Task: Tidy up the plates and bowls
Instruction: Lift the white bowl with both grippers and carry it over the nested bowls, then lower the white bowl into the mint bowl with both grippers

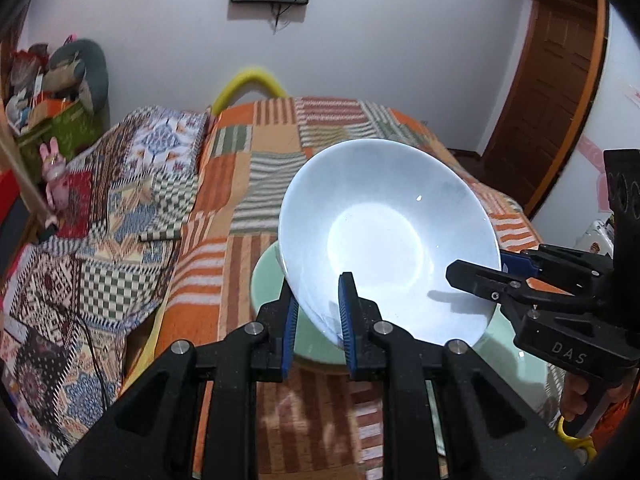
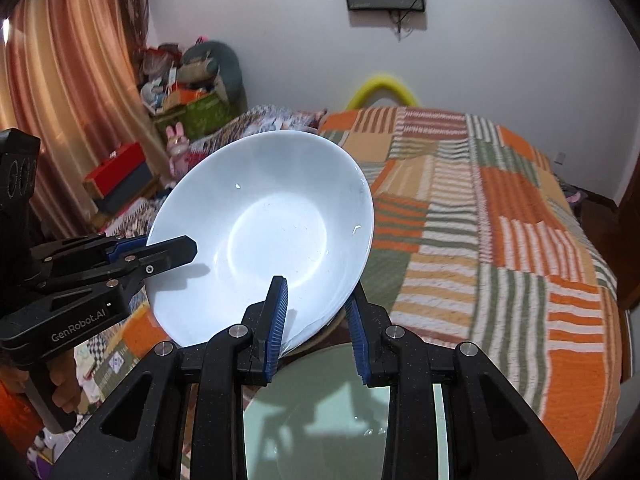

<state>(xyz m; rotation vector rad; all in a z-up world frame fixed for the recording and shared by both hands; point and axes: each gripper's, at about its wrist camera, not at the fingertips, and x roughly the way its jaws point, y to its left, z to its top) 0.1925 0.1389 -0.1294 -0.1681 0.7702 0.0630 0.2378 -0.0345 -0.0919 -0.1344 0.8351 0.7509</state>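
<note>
A round white ceramic bowl (image 1: pixel 384 240) is held tilted above a pale green glass plate (image 2: pixel 344 420) (resting on the orange striped patchwork bed cover (image 2: pixel 500 240)). Its rim is clamped by the left gripper (image 1: pixel 318 320) and the right gripper (image 2: pixel 316 324) at two separate places.

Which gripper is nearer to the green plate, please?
Right, I'd judge. The right gripper, shut on the white bowl, hangs directly over the green plate; the left gripper grips the bowl's opposite rim at the plate's edge.
</note>
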